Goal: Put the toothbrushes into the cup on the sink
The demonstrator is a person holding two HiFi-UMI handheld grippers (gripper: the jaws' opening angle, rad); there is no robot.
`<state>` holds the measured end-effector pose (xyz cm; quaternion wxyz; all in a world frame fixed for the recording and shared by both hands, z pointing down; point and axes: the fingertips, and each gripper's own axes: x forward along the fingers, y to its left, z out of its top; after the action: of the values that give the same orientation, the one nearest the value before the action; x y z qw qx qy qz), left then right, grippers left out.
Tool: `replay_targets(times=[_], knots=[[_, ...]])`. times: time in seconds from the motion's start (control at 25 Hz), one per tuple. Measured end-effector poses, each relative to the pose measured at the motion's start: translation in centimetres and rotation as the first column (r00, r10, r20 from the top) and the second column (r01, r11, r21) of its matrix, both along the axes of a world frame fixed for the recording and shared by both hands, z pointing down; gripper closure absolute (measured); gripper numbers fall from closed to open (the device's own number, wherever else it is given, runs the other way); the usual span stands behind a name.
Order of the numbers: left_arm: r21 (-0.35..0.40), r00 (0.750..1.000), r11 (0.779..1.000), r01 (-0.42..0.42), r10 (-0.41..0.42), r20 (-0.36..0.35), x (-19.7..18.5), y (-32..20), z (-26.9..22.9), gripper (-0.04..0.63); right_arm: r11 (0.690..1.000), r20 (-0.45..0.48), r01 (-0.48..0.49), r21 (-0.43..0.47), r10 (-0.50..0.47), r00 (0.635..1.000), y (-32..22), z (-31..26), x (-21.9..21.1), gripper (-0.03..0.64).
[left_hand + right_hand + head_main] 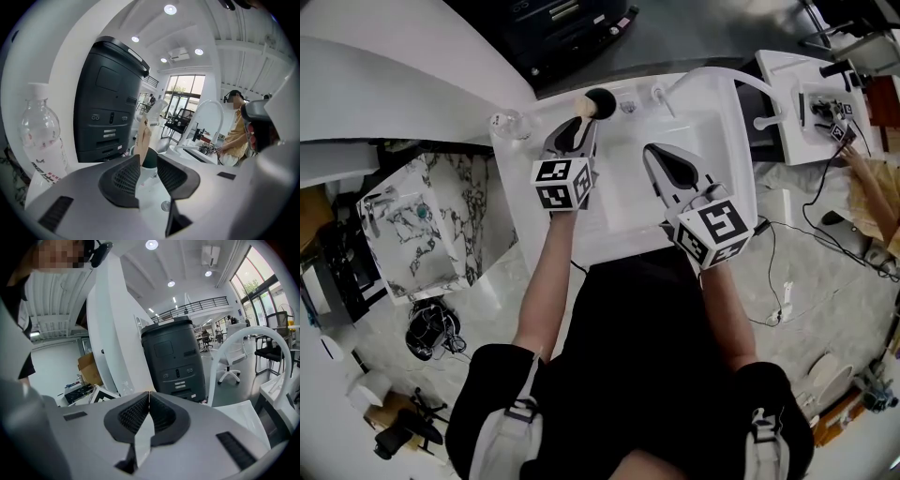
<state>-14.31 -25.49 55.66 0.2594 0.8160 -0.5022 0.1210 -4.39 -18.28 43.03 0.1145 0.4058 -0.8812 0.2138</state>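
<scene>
At the back of the white sink (739, 178) a dark cup (601, 101) holds a tan wooden toothbrush (582, 106). My left gripper (581, 124) reaches up to the cup. In the left gripper view its jaws (148, 158) stand open, with the toothbrush handle (143, 135) and the cup (150, 160) showing in the gap just beyond them; the pads do not press on either. My right gripper (656, 156) hovers over the basin. Its jaws (149, 395) are shut tip to tip with nothing between them.
A clear plastic bottle (508, 123) (41, 136) stands on the sink's back left corner. A white arched faucet (717, 80) (207, 117) rises at the back right. The drain (165, 205) lies below the left jaws. A black machine (108, 101) stands behind the sink.
</scene>
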Motion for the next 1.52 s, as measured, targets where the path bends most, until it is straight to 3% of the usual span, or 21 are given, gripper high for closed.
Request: replay_targets(times=[0.92, 1.52], knots=[[0.082, 0.990, 0.989, 0.120, -0.126, 0.065, 4.9, 12.1, -5.9, 0.517, 0.992, 0.101, 0.111, 0.056, -0.116, 0.988, 8.8, -2.0, 6.7, 0.586], [0.228, 0.986, 0.962, 0.152, -0.164, 0.036, 11.2, 22.4, -12.4, 0.565, 0.982, 0.128, 0.159, 0.107, -0.172, 0.977, 17.3, -3.5, 11.8, 0.586]])
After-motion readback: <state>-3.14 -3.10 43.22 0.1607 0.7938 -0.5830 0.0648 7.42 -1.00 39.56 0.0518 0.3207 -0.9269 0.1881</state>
